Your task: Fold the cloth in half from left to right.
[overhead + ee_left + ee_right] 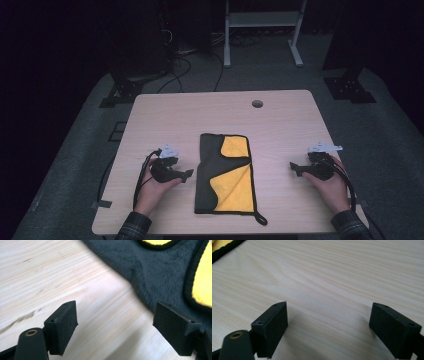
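Cloth (pixel 225 175), folded, black w/ yellow panels, lies flat mid-table (pixel 280 115), long side running away from you, a small black loop trailing off its near right corner. Going left to right: your left hand (pixel 152 192) rests on the table near the front edge, and the left gripper (pixel 189 174) points right at the cloth's left edge, tips just beside it, not touching. In the left gripper view its jaws stand released, wide apart, nothing between the pads (pixel 65 322) but bare wood; the cloth's dark plush (pixel 155 272) sits just past the right pad. Next comes the cloth itself, then open wood. Far right, your right hand (pixel 332 187) holds the right gripper (pixel 295 169) well apart from the cloth, aimed left toward it. Right gripper view: jaws also released, pads (pixel 274 323) spread over bare tabletop, cloth edge (pixel 222 248) barely in the top-left corner.
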`<state>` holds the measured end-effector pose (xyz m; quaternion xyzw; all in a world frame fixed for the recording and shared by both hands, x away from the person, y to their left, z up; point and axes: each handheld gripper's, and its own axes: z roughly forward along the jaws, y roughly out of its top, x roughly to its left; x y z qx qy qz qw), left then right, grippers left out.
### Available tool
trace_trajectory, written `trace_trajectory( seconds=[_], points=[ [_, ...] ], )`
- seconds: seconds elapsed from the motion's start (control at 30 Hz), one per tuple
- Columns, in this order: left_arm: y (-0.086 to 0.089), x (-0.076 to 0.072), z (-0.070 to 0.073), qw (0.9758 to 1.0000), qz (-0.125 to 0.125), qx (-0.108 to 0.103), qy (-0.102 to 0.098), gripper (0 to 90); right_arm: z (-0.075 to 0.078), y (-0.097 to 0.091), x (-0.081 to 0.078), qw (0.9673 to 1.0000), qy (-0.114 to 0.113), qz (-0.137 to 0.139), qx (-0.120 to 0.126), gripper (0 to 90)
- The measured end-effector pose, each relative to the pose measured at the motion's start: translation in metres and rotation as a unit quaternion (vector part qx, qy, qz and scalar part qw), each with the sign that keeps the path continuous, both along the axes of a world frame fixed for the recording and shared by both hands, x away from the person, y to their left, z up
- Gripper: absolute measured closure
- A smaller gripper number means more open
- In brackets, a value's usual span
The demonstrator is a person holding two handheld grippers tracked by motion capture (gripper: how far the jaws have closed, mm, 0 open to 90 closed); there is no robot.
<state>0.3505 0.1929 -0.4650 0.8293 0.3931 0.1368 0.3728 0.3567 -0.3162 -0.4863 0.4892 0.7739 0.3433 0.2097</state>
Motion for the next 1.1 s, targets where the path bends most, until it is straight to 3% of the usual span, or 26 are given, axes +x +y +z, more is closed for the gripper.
trace_trajectory(
  seconds=[0.13,0.23,0.3,0.37,0.5,0.63,1.1],
  points=[
    [0.009,-0.005,-0.004,0.9998,0.002,0.017,-0.001,16.2,0.001,-0.001,0.001,1.0000,-0.003,0.004,0.001,23.6],
    [0.018,-0.007,-0.005,0.9999,0.005,0.014,-0.006,15.1,0.003,0.000,0.000,1.0000,-0.005,0.008,-0.002,32.0],
    [0.022,-0.008,-0.007,0.9999,0.006,0.014,-0.008,15.0,0.005,0.002,-0.001,0.9998,-0.011,0.004,-0.017,36.0],
    [0.025,-0.008,-0.010,0.9998,0.007,0.018,-0.001,13.1,0.007,0.005,-0.002,0.9997,-0.015,0.004,-0.017,39.3],
    [0.023,-0.009,-0.014,0.9990,-0.003,0.041,-0.016,10.6,0.013,0.011,-0.001,0.9997,-0.016,0.018,-0.002,40.5],
    [0.023,-0.009,-0.018,0.9990,-0.014,0.031,-0.027,4.5,0.022,0.022,-0.001,0.9988,-0.011,0.046,0.014,40.8],
    [0.023,-0.010,-0.019,0.9990,-0.014,0.038,-0.020,0.0,0.041,0.057,0.010,0.9930,-0.020,0.109,0.041,39.9]
  ],
)
